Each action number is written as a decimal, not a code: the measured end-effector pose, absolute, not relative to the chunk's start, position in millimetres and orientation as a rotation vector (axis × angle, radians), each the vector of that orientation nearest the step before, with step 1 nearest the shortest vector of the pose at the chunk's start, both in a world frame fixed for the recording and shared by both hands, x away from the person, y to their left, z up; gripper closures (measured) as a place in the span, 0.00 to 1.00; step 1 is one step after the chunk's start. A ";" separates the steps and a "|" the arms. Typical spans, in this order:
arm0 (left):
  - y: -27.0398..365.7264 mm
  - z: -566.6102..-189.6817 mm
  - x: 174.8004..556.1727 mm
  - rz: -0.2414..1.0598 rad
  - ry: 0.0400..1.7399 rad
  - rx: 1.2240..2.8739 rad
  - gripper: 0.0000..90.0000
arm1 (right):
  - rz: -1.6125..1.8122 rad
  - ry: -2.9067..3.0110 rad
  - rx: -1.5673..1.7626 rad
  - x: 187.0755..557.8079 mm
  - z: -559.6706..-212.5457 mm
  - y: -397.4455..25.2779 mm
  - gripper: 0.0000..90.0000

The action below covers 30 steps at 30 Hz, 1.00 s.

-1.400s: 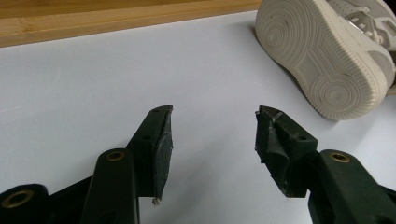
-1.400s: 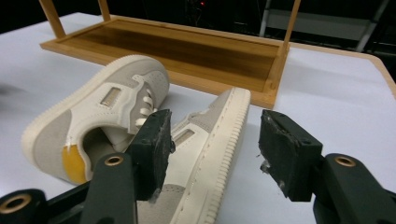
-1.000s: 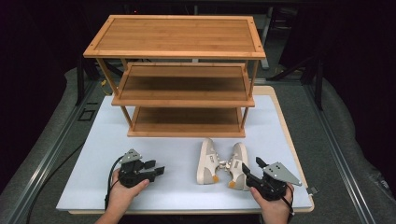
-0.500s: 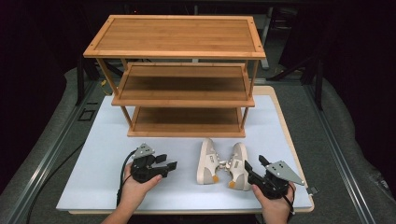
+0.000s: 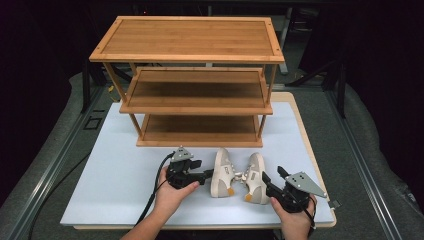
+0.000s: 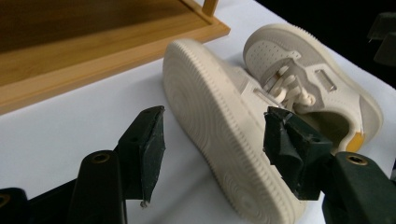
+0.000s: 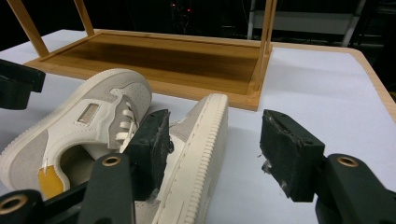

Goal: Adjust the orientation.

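Two cream sneakers with orange heel tabs lie on their sides before a wooden rack, soles outward. My left gripper (image 5: 207, 174) is open at the left sneaker (image 5: 221, 171). In the left gripper view that sneaker's ribbed sole (image 6: 212, 121) runs between my open left gripper (image 6: 217, 154); the second sneaker (image 6: 303, 70) lies behind. My right gripper (image 5: 272, 175) is open at the right sneaker (image 5: 256, 176). In the right gripper view, my open right gripper (image 7: 219, 154) straddles the right sneaker (image 7: 198, 154), one jaw on each side of its sole; the left sneaker (image 7: 84, 126) lies beside it.
A three-tier wooden rack (image 5: 200, 35) stands at the back of the white board (image 5: 105, 180), all its shelves bare. Its bottom shelf (image 7: 163, 56) lies just beyond the sneakers. The board's right edge (image 5: 320, 175) is close to my right gripper.
My left gripper has moved right across the board until its jaws reach the left sneaker. The right gripper has edged in toward the right sneaker. The sneakers have not moved.
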<state>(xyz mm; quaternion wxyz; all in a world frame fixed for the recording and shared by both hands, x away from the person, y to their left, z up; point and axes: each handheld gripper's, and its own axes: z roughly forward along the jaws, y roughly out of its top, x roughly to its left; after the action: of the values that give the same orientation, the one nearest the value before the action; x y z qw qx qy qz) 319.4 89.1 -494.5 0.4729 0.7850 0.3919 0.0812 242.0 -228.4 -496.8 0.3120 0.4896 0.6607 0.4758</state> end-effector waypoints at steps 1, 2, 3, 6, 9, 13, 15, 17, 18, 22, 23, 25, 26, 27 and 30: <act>86.4 -494.8 320.5 0.200 0.954 1.931 0.43 | 1.253 1.745 1.291 242.1 -496.7 -228.4 0.47; 86.4 -494.8 320.5 0.200 0.954 1.931 0.43 | 1.253 1.745 1.291 242.1 -496.7 -228.4 0.47; 80.4 -496.0 322.2 0.196 0.952 1.944 0.42 | 1.259 1.740 1.290 242.5 -496.9 -228.3 0.47; 71.6 -499.1 323.4 0.213 0.950 1.964 0.41 | 1.258 1.742 1.295 242.6 -496.6 -229.1 0.47; 68.9 -502.1 323.9 0.223 0.949 1.969 0.39 | 1.260 1.740 1.294 242.1 -496.2 -229.9 0.47; 70.9 -501.4 324.4 0.226 0.949 1.972 0.38 | 1.267 1.735 1.295 242.4 -496.5 -230.3 0.47; 72.5 -501.2 323.9 0.234 0.948 1.974 0.38 | 1.268 1.734 1.296 242.6 -496.4 -230.1 0.47; 73.7 -501.5 323.5 0.237 0.948 1.971 0.38 | 1.267 1.733 1.297 242.4 -496.2 -230.1 0.47; 76.6 -502.8 322.2 0.239 0.954 1.953 0.38 | 1.272 1.725 1.297 241.8 -495.6 -230.0 0.47; 83.4 -504.4 320.8 0.246 0.965 1.960 0.39 | 1.278 1.711 1.297 241.2 -495.0 -231.1 0.47; 83.4 -504.4 320.8 0.246 0.965 1.960 0.40 | 1.278 1.711 1.297 241.2 -495.0 -231.1 0.47; 87.9 -506.1 321.1 0.238 0.973 1.956 0.40 | 1.283 1.708 1.307 241.4 -495.1 -231.8 0.46; 88.8 -506.4 321.5 0.226 0.983 1.949 0.40 | 1.284 1.708 1.307 241.4 -495.0 -231.9 0.46; 88.8 -506.4 321.5 0.226 0.983 1.949 0.40 | 1.285 1.708 1.307 241.4 -495.0 -231.9 0.46; 89.2 -506.7 322.5 0.221 0.978 1.952 0.40 | 1.283 1.710 1.307 241.7 -495.4 -231.7 0.46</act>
<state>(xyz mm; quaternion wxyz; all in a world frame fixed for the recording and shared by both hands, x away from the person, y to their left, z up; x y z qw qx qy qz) 322.5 89.2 -506.7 0.4558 0.7917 0.3968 0.0897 241.7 -231.7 -495.4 0.3125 0.4956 0.6482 0.4863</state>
